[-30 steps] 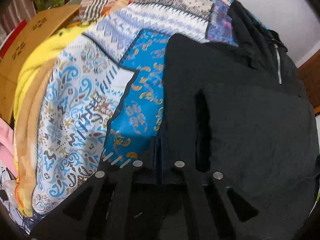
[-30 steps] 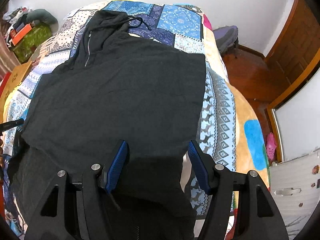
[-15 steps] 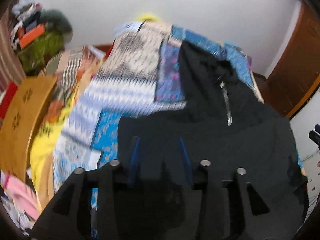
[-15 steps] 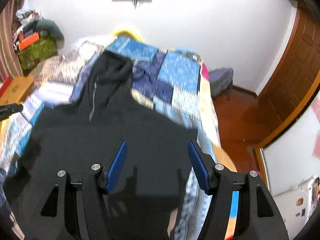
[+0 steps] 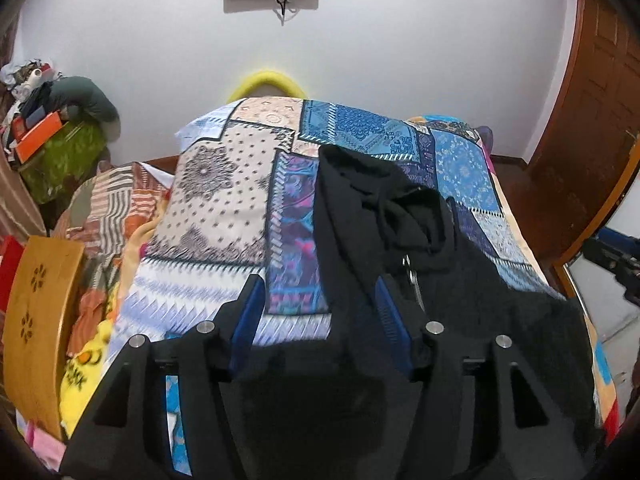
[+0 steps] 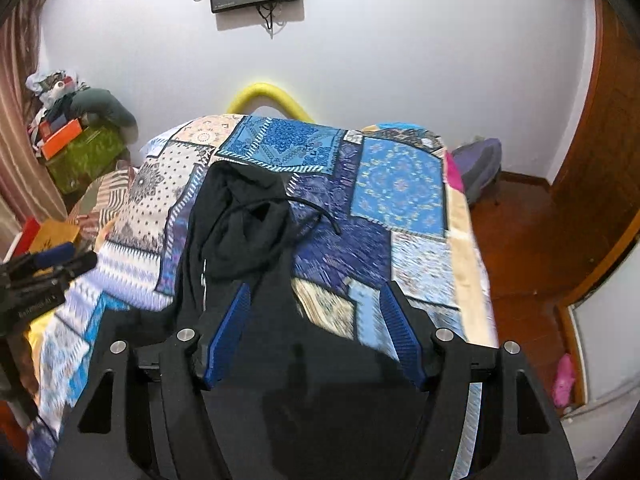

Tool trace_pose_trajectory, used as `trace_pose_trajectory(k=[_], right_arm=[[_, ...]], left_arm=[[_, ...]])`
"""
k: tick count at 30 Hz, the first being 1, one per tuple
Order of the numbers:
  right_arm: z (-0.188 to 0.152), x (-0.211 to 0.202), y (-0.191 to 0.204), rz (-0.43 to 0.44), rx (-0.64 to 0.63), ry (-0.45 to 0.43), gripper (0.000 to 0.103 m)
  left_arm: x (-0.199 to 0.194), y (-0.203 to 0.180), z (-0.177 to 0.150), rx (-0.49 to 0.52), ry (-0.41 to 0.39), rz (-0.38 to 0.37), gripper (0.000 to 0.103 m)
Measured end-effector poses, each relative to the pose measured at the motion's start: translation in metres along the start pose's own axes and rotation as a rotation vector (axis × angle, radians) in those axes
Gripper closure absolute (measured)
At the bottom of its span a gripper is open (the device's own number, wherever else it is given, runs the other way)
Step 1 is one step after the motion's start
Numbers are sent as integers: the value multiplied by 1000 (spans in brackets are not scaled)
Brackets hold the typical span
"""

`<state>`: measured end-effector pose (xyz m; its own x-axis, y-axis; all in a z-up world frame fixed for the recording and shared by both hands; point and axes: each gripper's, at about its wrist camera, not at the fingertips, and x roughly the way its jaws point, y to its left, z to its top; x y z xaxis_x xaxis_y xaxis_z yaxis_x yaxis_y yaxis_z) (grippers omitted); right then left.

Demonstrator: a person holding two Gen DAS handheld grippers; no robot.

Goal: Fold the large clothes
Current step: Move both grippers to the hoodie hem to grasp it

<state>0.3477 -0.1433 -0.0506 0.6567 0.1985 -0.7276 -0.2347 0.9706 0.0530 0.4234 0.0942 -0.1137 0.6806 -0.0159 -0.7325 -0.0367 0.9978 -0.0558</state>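
While the black hoodie (image 5: 400,216) lies spread along the patchwork bedspread (image 5: 224,200), hood toward twelve o'clock and body running down to six, the folding looks only partly begun: the body seems flattened, but no tidy final packet shows, and the hood with its drawstring (image 6: 316,208) is loose.

At nine o'clock in the left view sits a wooden chair back (image 5: 36,320), which the right view barely catches. The left gripper (image 5: 320,320) has just been opening its jaws; they stand apart with nothing pinched, the cloth lying below them. The right gripper (image 6: 312,332) is likewise apart and empty, having widened a little.

Toward three o'clock, only the right view shows the floor (image 6: 520,240) beside the bed, and each view glimpses the other gripper at its edge. Whether the lower hem is folded, neither view tells.
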Motion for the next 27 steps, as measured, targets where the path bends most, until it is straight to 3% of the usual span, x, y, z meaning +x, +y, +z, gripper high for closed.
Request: trace_pose_trajectory(k=[11, 18, 20, 21, 22, 23, 27], right_arm=[[29, 111, 3, 102, 98, 156, 39], [42, 164, 7, 96, 121, 219, 40], [39, 175, 8, 78, 121, 234, 52], [37, 180, 7, 83, 125, 246, 59], [34, 185, 6, 103, 136, 259, 73], [31, 187, 3, 130, 160, 270, 78], [27, 175, -3, 132, 182, 239, 89]], left_arm=[[118, 0, 31, -142, 115, -72, 47], [179, 0, 28, -209, 183, -106, 49], [188, -2, 26, -197, 194, -115, 67], [192, -5, 25, -186, 199, -110, 71], [192, -7, 24, -170, 198, -101, 76], [192, -9, 22, -153, 191, -94, 84], [182, -14, 17, -104, 171, -64, 92]])
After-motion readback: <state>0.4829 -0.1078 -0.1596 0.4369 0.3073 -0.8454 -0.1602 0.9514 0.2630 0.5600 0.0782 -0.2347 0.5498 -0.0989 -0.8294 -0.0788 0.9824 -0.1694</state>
